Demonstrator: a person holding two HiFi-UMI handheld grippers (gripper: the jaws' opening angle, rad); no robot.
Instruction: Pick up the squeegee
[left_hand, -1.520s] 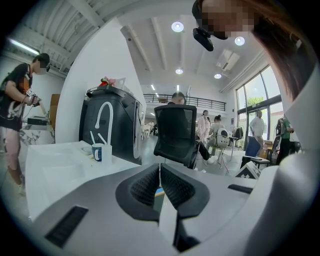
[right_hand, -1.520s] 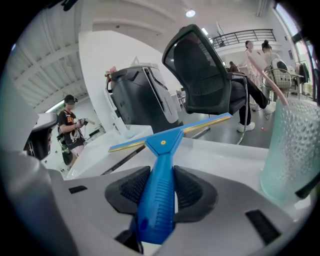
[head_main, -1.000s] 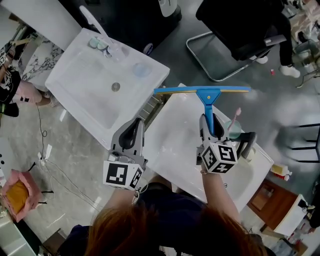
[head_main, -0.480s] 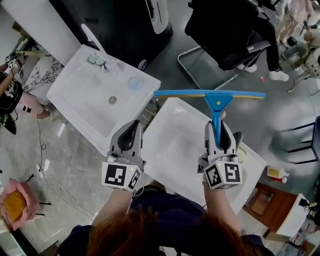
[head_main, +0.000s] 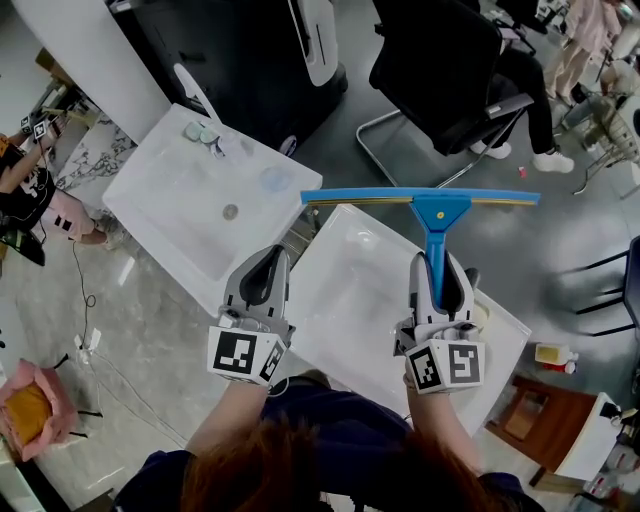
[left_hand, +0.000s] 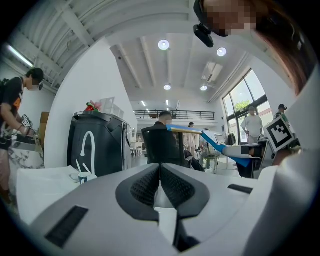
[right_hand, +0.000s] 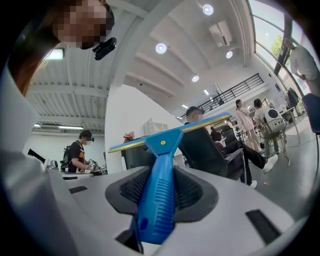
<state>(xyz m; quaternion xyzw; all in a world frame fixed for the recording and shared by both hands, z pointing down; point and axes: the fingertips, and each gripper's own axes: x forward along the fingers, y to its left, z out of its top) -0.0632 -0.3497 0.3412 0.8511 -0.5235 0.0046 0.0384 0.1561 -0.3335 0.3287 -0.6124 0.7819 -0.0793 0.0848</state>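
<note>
The blue squeegee (head_main: 432, 215) is held up level over the white basin (head_main: 345, 300), its long blade running across the head view and its handle pointing back at me. My right gripper (head_main: 437, 268) is shut on the ribbed handle (right_hand: 156, 200), which fills the gap between the jaws in the right gripper view. My left gripper (head_main: 267, 264) hangs to the left at about the same height, jaws pressed together with nothing between them (left_hand: 160, 172). In the left gripper view the squeegee (left_hand: 222, 148) shows at the right.
A second white sink (head_main: 175, 195) with small cups (head_main: 202, 132) at its back lies to the left. A black office chair (head_main: 440, 70) stands beyond the blade, and a black cabinet (head_main: 240, 50) lies behind the sinks. A person (head_main: 25, 190) stands at far left.
Both grippers have risen, the right one more. The squeegee has come up with it, and its blade looks larger and wider in the head view.
</note>
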